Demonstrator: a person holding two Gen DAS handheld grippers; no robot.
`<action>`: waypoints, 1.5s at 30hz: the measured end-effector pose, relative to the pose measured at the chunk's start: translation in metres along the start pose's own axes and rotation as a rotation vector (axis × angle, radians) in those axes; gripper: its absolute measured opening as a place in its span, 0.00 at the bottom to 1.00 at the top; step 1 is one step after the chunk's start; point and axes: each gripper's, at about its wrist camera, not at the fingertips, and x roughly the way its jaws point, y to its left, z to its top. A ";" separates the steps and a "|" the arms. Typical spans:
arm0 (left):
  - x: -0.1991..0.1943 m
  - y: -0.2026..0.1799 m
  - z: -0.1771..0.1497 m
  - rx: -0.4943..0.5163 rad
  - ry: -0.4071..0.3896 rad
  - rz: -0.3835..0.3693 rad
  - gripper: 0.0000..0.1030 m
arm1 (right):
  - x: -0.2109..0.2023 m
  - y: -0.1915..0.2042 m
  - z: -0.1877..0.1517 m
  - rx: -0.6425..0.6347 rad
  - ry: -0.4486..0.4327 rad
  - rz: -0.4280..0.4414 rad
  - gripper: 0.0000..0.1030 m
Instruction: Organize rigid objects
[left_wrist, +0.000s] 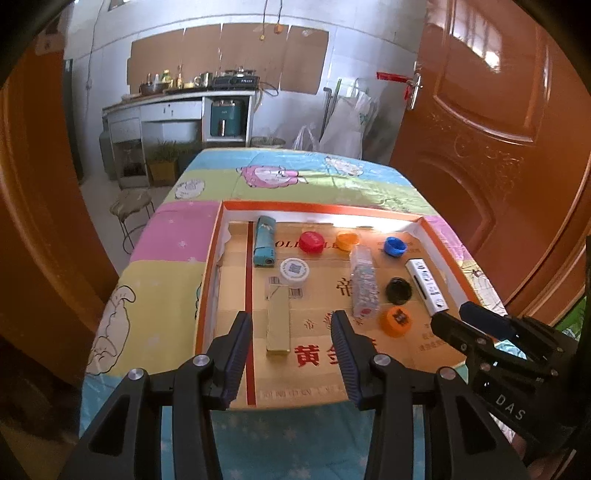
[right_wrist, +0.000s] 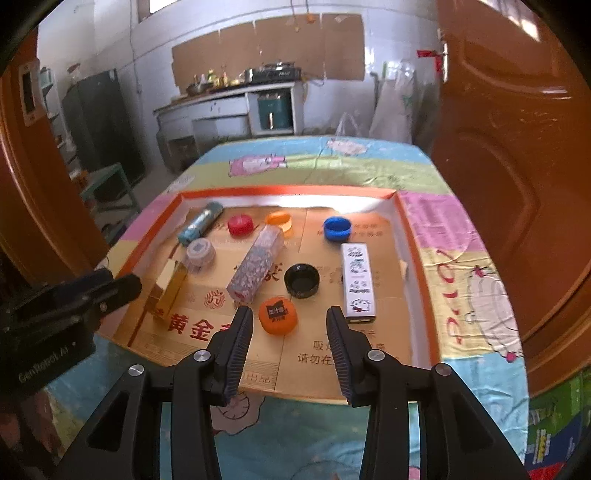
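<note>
An orange-rimmed cardboard tray holds the objects. A gold box lies on its floor, seen between the spread fingers of my left gripper, which touches nothing. My right gripper is also open, and a labelled orange cap lies below its gap, untouched. Beside that cap are a black cap, a white printed box and a patterned long box. Farther back lie a teal box, a white round cap, and red, orange and blue caps.
The tray sits on a table under a cartoon-print cloth. Brown doors stand close on both sides. A stool is left of the table, and a kitchen counter runs along the far wall.
</note>
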 end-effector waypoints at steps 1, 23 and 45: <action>-0.004 -0.001 -0.001 0.001 -0.006 0.000 0.43 | -0.005 0.001 -0.001 0.002 -0.008 0.000 0.42; -0.108 -0.021 -0.033 -0.008 -0.145 0.025 0.43 | -0.118 0.027 -0.030 -0.005 -0.226 -0.043 0.61; -0.189 -0.038 -0.076 0.023 -0.266 0.068 0.43 | -0.204 0.043 -0.076 -0.010 -0.348 -0.120 0.72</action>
